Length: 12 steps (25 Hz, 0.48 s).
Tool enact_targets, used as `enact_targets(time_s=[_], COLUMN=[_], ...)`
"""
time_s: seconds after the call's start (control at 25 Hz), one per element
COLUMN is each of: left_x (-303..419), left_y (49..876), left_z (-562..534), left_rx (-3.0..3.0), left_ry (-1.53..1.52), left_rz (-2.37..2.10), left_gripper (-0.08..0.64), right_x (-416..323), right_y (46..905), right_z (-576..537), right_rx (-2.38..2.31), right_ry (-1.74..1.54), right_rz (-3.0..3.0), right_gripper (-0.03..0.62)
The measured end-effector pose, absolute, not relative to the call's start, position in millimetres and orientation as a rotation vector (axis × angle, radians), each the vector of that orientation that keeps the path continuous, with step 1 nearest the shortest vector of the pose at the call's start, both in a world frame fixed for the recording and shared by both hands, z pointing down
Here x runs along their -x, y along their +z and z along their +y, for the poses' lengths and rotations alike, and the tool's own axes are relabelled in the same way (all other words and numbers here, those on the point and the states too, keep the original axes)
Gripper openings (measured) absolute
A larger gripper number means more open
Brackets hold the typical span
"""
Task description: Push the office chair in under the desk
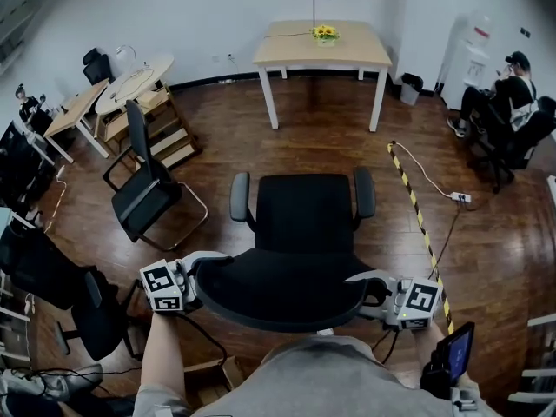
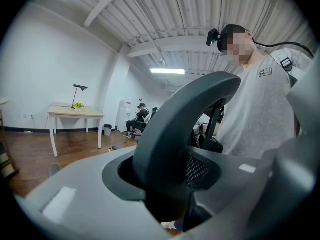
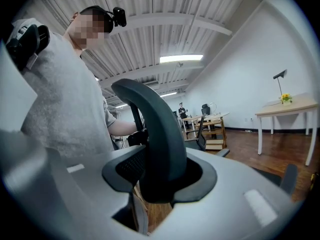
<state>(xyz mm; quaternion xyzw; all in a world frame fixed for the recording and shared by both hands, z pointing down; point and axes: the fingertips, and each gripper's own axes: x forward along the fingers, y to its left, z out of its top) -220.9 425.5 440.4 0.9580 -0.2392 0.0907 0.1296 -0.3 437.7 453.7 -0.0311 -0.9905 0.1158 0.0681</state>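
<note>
Both claws clamp the curved top rim of a black mesh office chair with grey armrests (image 1: 300, 233), the left claw (image 1: 207, 272) at the rim's left end, the right claw (image 1: 365, 285) at its right. The chair stands mid-room on the dark wooden floor (image 1: 330, 150), well apart from the light wooden bench with white legs (image 1: 356, 55) ahead.

The seat faces the bench, with the backrest towards the person. The rim's long axis runs side to side.

An uneven shove would likely swivel the seat off line. Drifting right could snag the castors on the white cable (image 1: 426, 176) beside the yellow-and-black floor strip (image 1: 417, 207).
</note>
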Motion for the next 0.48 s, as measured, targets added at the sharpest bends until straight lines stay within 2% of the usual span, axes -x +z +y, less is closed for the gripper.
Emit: enact_targets(time_s=[0.48], left_x=[214.9], left_y=[437.0], left_z=[364.9], left_rx=[-2.766], left_ry=[0.212], left_rz=[-0.742], left_gripper=[0.19], right_x=[-7.8], right_y=[450.8], right_z=[373.1], right_rx=[0.168], right_ry=[0.34], right_rz=[-2.992], right_gripper=[0.167])
